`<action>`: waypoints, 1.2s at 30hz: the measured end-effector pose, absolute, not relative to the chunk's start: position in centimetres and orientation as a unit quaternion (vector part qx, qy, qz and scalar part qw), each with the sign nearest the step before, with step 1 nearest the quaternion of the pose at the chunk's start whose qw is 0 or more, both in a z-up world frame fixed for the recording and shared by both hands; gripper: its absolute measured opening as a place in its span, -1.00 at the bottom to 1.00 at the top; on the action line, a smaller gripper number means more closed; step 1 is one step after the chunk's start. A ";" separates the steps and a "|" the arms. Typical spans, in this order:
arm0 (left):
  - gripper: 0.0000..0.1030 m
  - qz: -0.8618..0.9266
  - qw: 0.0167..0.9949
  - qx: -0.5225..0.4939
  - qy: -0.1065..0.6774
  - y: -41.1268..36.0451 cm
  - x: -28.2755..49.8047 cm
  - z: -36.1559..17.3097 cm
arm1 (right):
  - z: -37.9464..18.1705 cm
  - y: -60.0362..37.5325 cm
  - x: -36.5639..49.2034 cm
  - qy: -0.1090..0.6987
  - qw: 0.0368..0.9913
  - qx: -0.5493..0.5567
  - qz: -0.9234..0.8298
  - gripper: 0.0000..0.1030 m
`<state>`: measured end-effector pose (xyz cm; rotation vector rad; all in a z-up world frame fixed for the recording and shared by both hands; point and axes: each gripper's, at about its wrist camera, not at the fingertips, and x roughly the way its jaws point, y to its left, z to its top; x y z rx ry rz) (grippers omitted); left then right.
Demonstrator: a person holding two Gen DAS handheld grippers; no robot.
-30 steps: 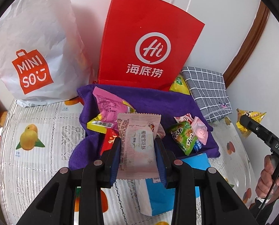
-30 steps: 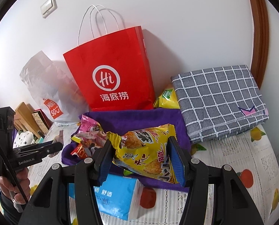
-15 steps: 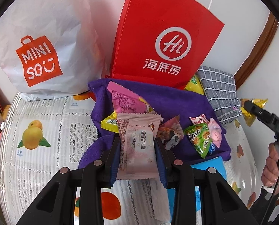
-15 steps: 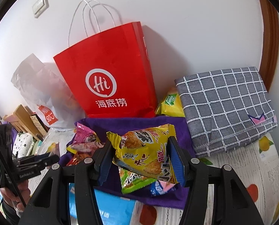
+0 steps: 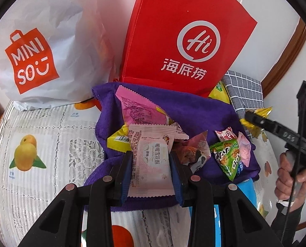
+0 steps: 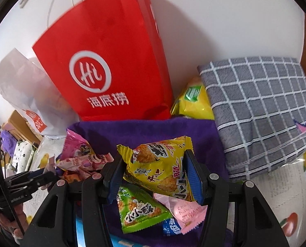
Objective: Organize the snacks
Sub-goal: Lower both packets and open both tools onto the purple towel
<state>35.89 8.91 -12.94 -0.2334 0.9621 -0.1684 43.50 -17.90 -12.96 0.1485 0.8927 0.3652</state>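
My left gripper (image 5: 151, 156) is shut on a pale pink snack packet (image 5: 151, 160), held over the near left part of a purple cloth (image 5: 194, 111). On that cloth lie a bright pink packet (image 5: 138, 109), a yellow-edged packet (image 5: 118, 142), a green packet (image 5: 227, 158) and a small pink one (image 5: 243, 150). My right gripper (image 6: 155, 164) is shut on a yellow crisp packet (image 6: 159, 168) above the purple cloth (image 6: 153, 131). Below it lie a green packet (image 6: 138, 212) and a pink packet (image 6: 186, 212). The right gripper shows at the left wrist view's right edge, its fingers (image 5: 256, 121) pinching the yellow packet (image 5: 258, 113).
A red paper bag (image 5: 186, 41) and a white plastic bag (image 5: 39, 47) stand against the wall behind the cloth. A folded grey checked cloth (image 6: 262, 111) lies to the right, a yellow bag (image 6: 194, 100) wedged beside it. A blue packet (image 6: 81, 232) lies near the front edge of the fruit-patterned tablecloth (image 5: 29, 154).
Both grippers have moved forward and down toward the purple cloth, each keeping its packet. The right gripper has passed over the green and pink packets, which now lie under it.
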 end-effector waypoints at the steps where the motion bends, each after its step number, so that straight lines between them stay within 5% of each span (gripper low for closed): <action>1: -0.36 -0.082 0.877 -0.112 0.461 8.8 36.0 -13.0 | -13.4 -17.7 43.7 0.434 0.882 0.066 0.174 0.08; 24: -0.35 -0.100 0.870 -0.106 0.471 7.5 37.3 -13.7 | -16.3 -16.8 44.2 0.465 0.863 0.037 0.196 0.26; 30: -0.04 -0.095 0.872 -0.100 0.470 7.4 36.7 -13.2 | -15.9 -16.4 43.6 0.462 0.864 0.032 0.199 0.37; 36: -0.02 -0.090 0.878 -0.095 0.461 7.3 35.9 -12.0 | -15.0 -17.1 42.1 0.452 0.867 0.040 0.206 0.37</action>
